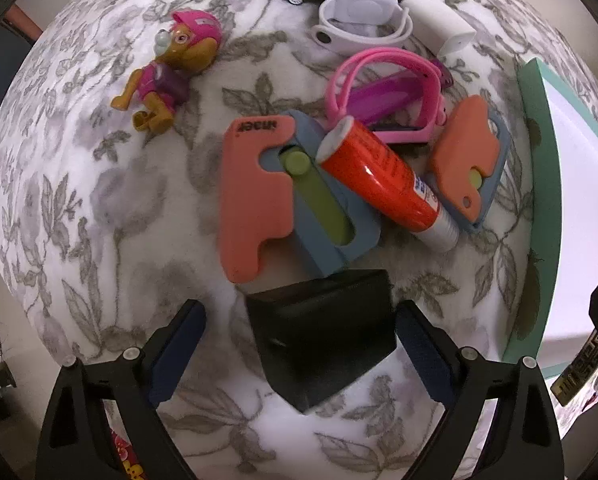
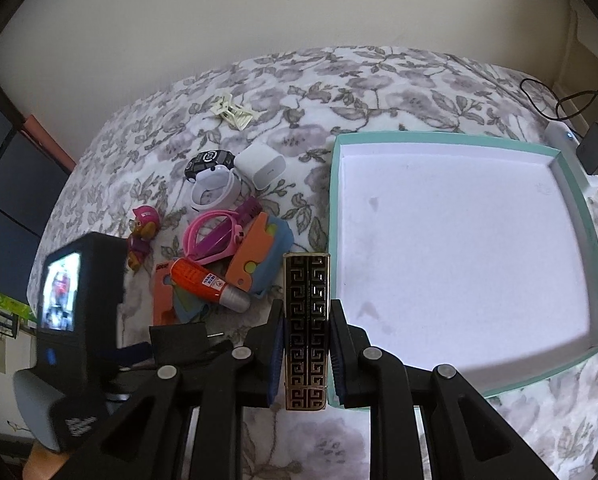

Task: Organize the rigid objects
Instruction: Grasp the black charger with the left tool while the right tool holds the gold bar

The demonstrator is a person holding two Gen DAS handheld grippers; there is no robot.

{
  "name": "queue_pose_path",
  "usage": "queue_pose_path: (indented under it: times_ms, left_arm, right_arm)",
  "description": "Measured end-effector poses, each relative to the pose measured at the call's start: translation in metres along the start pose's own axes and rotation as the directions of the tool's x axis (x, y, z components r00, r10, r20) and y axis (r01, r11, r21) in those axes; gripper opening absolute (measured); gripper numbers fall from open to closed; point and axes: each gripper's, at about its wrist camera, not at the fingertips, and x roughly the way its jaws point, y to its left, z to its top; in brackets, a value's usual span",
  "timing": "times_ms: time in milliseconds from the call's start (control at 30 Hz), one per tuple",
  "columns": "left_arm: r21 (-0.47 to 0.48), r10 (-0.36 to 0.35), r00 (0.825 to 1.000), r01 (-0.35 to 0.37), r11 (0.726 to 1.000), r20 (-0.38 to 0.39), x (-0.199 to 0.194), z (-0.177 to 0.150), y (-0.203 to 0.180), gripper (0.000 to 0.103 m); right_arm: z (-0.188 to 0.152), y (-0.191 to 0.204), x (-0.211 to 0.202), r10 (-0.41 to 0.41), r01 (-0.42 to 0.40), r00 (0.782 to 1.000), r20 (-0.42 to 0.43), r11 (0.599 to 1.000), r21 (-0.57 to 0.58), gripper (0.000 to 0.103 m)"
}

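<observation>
Left gripper (image 1: 299, 354) wide open around black box (image 1: 319, 336), seemingly untouched, right gripper (image 2: 303, 354) clamping patterned case (image 2: 306, 328), teal tray (image 2: 595, 236).

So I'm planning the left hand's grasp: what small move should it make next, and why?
Probably close the left gripper on the black wedge-shaped block. Its jaws stand open, and the block lies between the blue pads, apparently untouched, on the floral blanket. Meanwhile the right gripper is shut on a black-and-gold patterned case beside the empty teal box.
</observation>
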Motion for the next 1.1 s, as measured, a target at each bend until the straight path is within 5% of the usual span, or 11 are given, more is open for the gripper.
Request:
queue_pose_path:
  times_ms: [433, 567, 900, 1100]
  left_arm:
    - [0.015, -0.016, 1.0, 0.016, 1.0, 0.012, 0.001, 0.008, -0.01, 0.088]
    - [0.036, -0.03, 0.999, 0.029, 0.999, 0.029, -0.012, 0.002, -0.009, 0.072]
    - [0.053, -0.029, 0.998, 0.027, 0.998, 0.049, -0.03, -0.002, -0.012, 0.072]
    - [0.057, -0.104, 0.987, 0.098, 0.994, 0.12, -0.057, -0.006, -0.005, 0.072]
  right_arm:
    - [0.0, -0.002, 0.002, 0.01, -0.01, 1.0, -0.009, 1.0, 0.018, 0.022]
    - [-0.001, -0.003, 0.004, 0.009, -0.008, 1.0, -0.018, 1.0, 0.024, 0.022]
    - [-0.001, -0.006, 0.006, 0.012, -0.011, 1.0, -0.029, 0.999, 0.034, 0.022]
    - [0.005, -0.01, -0.002, 0.016, -0.016, 1.0, 0.005, 0.998, 0.054, 0.022]
